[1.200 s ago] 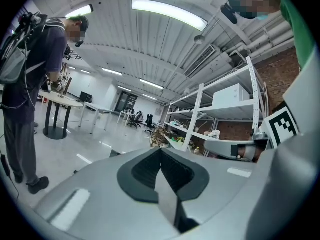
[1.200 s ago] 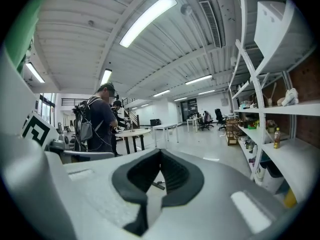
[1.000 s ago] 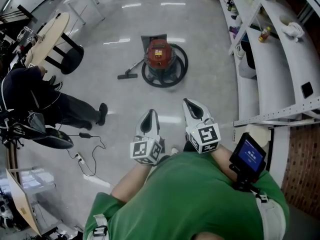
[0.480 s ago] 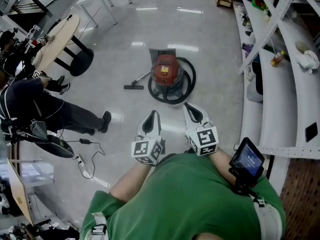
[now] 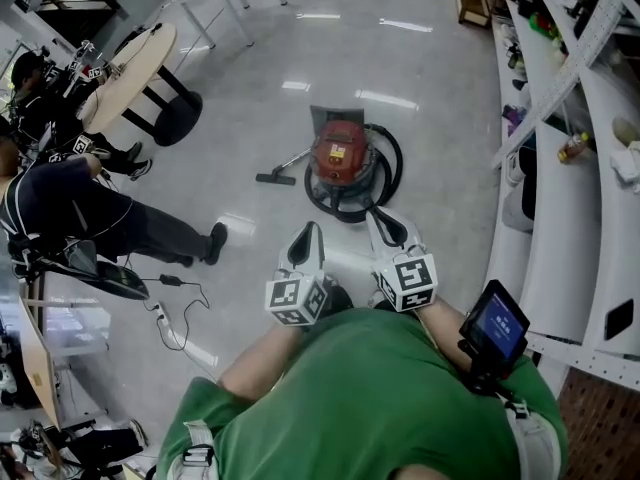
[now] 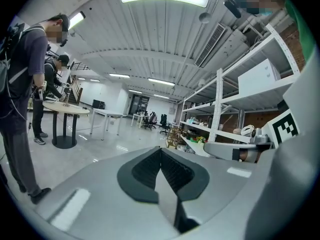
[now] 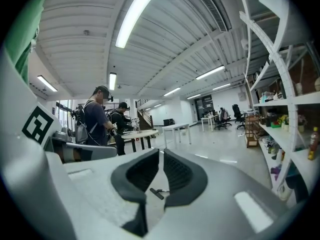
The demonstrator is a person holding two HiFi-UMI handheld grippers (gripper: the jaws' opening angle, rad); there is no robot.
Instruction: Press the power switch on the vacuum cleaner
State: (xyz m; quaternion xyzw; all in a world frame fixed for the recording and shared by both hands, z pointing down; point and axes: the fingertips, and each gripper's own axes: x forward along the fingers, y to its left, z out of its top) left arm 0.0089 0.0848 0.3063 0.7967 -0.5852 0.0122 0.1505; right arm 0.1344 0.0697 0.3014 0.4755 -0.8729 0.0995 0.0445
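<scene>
Right now you are at the approach step: nothing has touched the vacuum cleaner [image 5: 340,156] yet. It sits on the floor at the upper middle of the head view, a red drum with its black hose [image 5: 395,173] looped round it and the floor nozzle [image 5: 270,179] lying off to its left.

Your left gripper [image 5: 309,230] is held below it in the frame. Its pads meet at the tips and nothing is between them. Your right gripper [image 5: 374,215] points up at the near edge of the hose loop. Its pads are all but together, with only a thin slit of floor showing through, and it holds nothing.

The next move, as I judge it, is to bring one closed tip down over the top of the drum and push squarely on the switch. At this range the switch is too small to pick out, so find it before you commit.

As for containers, the drum's lid is on and its inside is hidden. The white shelves [image 5: 560,218] along the right edge carry a bottle [image 5: 572,147] and other small items too tiny to name.
</scene>
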